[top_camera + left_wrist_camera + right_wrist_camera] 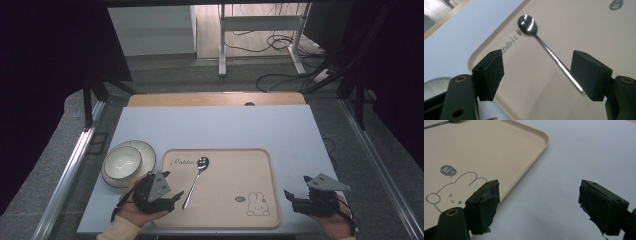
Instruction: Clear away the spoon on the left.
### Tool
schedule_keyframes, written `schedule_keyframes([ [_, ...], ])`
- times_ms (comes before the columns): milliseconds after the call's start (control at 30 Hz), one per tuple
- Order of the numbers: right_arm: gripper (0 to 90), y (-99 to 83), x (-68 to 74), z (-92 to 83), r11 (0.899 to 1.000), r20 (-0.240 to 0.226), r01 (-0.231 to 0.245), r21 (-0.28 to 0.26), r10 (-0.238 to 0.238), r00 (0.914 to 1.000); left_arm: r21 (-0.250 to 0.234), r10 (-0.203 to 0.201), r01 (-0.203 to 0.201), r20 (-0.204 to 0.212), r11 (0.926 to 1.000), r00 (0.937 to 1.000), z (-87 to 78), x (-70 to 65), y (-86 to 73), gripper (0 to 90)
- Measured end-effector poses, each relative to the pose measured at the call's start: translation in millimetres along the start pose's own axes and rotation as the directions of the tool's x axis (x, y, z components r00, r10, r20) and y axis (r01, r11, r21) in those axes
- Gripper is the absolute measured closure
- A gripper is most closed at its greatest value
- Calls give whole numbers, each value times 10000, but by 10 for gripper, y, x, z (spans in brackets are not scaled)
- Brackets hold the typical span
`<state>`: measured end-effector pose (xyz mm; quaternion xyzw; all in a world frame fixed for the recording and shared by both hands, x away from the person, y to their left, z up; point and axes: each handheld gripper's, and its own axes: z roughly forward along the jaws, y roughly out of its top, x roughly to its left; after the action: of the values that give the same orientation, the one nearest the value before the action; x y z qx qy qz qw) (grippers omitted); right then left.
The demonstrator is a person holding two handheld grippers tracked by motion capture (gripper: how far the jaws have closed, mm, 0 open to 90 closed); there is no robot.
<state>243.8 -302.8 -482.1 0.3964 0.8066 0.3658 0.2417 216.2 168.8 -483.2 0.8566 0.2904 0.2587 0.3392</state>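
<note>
A metal spoon [196, 180] lies on the left part of a beige tray [235, 170] printed with a rabbit. My left gripper [171, 186] sits at the tray's front left corner, open, pointing at the spoon's handle. In the left gripper view the spoon [527, 25] runs between the two jaws, its handle end close to the right jaw and untouched; the left gripper [540, 72] holds nothing. My right gripper [298, 186] rests open just off the tray's right edge. In the right gripper view the right gripper [541, 207] straddles the tray's rim [531, 162] and bare table.
A white bowl [121, 162] sits on a plate [148, 150] to the left of the tray, close to my left hand. The pale blue table [215, 127] stretches bare behind the tray. Its wooden far edge [215, 99] borders the floor, where a desk frame and cables stand.
</note>
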Motion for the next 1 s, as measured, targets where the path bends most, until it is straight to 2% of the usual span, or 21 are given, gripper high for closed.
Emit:
schedule_keyframes([
  [133, 172, 10, 1, 6, 10000, -93, 21, -91, -22, 10000, -42, -597, 596, -301, 9982, 9978, -105, 84, -83, 268],
  [233, 173, 28, 17, 15, 9998, -245, 134, -173, -139, 9996, -145, -1175, 1168, -639, 9930, 9910, -174, 133, -161, 268],
  [333, 172, 33, 35, 30, 9992, -429, 343, -185, -350, 9985, -245, -1757, 1741, -946, 9844, 9799, -235, 191, -236, 268],
  [400, 172, 37, 35, 29, 9989, -509, 381, -260, -394, 9979, -244, -1996, 1981, -1152, 9799, 9731, -261, 213, -265, 268],
  [433, 172, 37, 35, 29, 9989, -509, 381, -260, -394, 9979, -244, -1996, 1981, -1152, 9799, 9731, -261, 213, -265, 268],
  [467, 172, 39, 34, 30, 9988, -542, 388, -294, -403, 9977, -273, -2155, 2138, -1262, 9765, 9683, -277, 225, -282, 268],
  [500, 172, 43, 24, 36, 9985, -589, 436, -343, -456, 9972, -372, -2413, 2385, -1481, 9704, 9591, -304, 232, -308, 268],
  [533, 172, 45, 20, 38, 9984, -605, 445, -363, -466, 9971, -379, -2539, 2511, -1554, 9672, 9547, -315, 225, -320, 268],
  [633, 172, 50, 14, 36, 9983, -628, 448, -386, -471, 9969, -296, -2495, 2481, -1637, 9683, 9544, -325, 217, -349, 270],
  [733, 172, 51, 22, 44, 9981, -580, 460, -408, -483, 9971, -246, -2378, 2369, -1598, 9712, 9581, -323, 219, -355, 270],
  [800, 172, 52, 34, 50, 9980, -580, 485, -402, -508, 9970, -171, -2170, 2170, -1498, 9760, 9646, -316, 222, -352, 270],
  [900, 172, 51, 41, 56, 9979, -583, 527, -377, -548, 9968, -106, -1918, 1923, -1451, 9813, 9706, -310, 222, -353, 270],
  [1000, 172, 45, 31, 61, 9981, -544, 522, -340, -540, 9971, -65, -1843, 1852, -1409, 9827, 9727, -303, 231, -363, 270],
])
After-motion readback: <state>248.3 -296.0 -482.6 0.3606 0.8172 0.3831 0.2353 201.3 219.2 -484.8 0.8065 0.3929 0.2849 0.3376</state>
